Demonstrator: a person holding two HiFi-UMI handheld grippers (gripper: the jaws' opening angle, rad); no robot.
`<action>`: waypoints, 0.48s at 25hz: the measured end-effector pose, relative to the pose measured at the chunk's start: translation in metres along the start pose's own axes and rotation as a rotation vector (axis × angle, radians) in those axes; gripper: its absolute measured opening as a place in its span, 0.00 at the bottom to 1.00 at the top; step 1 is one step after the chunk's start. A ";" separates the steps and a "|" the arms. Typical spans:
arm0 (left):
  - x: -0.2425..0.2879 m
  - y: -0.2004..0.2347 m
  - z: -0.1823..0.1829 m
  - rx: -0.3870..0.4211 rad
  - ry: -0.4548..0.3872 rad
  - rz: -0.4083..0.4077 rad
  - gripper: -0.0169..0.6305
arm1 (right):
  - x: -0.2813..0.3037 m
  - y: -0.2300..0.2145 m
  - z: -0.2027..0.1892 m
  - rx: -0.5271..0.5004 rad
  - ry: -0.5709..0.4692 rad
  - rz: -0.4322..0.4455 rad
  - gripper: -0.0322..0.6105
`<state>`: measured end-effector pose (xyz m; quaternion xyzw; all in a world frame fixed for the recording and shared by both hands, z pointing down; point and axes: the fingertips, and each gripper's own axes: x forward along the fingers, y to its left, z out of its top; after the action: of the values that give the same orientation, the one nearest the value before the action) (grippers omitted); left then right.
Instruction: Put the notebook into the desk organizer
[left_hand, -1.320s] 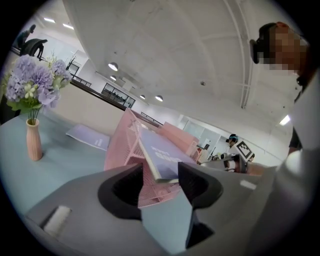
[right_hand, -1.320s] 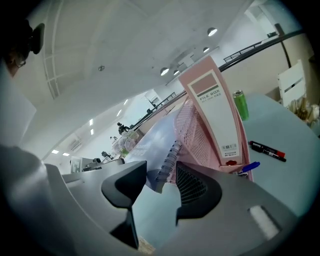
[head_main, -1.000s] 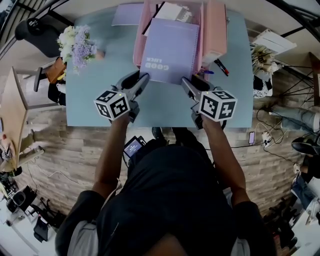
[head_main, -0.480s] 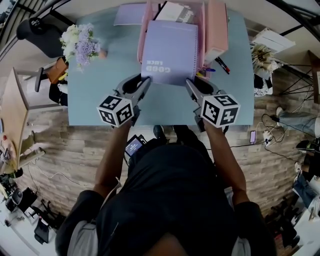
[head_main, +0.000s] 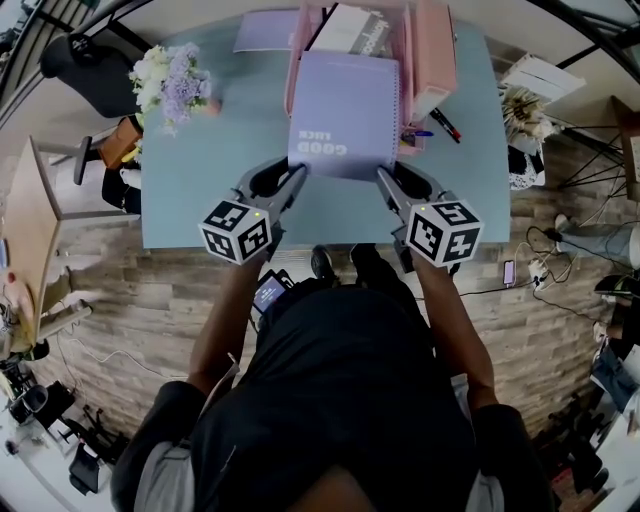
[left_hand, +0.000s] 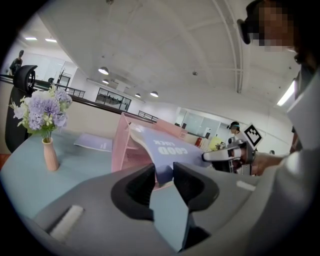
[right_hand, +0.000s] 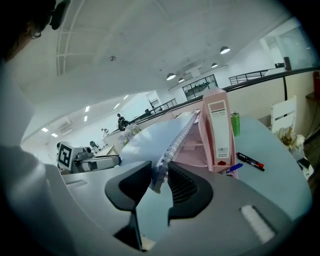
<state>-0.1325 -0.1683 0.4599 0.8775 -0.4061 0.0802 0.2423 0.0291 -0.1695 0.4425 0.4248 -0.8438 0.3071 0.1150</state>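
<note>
A lilac spiral notebook (head_main: 343, 110) leans tilted, its far end inside the pink desk organizer (head_main: 435, 60) and its near edge lifted over the table. My left gripper (head_main: 298, 172) is shut on the near left corner, and the cover (left_hand: 170, 150) runs from between its jaws toward the organizer (left_hand: 122, 145). On the near right corner my right gripper (head_main: 383, 175) is shut, with the spiral binding (right_hand: 172, 140) pinched between its pads. The right gripper (right_hand: 160, 175) and the left gripper (left_hand: 164, 175) face each other across the notebook.
A vase of purple flowers (head_main: 170, 85) stands at the table's left. A thin lilac booklet (head_main: 262, 30) lies flat at the back. A red marker (head_main: 442, 126) and a blue pen (head_main: 418, 133) lie right of the organizer. A green can (right_hand: 235, 123) stands behind it. The blue-grey table (head_main: 200, 190) ends just before me.
Both grippers have moved in to the notebook's near corners, and the right jaws have narrowed onto the spiral corner. The notebook's near edge sits slightly closer to me.
</note>
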 end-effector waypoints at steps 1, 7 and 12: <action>-0.003 -0.002 -0.002 0.003 0.001 -0.002 0.29 | -0.003 0.003 -0.002 -0.002 -0.003 -0.001 0.21; -0.022 -0.014 -0.011 0.014 0.000 -0.013 0.29 | -0.018 0.017 -0.015 -0.012 -0.022 -0.008 0.21; -0.038 -0.023 -0.017 0.030 -0.002 -0.021 0.29 | -0.029 0.028 -0.024 -0.014 -0.036 -0.011 0.21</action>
<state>-0.1390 -0.1220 0.4537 0.8853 -0.3959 0.0827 0.2294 0.0235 -0.1230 0.4366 0.4339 -0.8456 0.2928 0.1043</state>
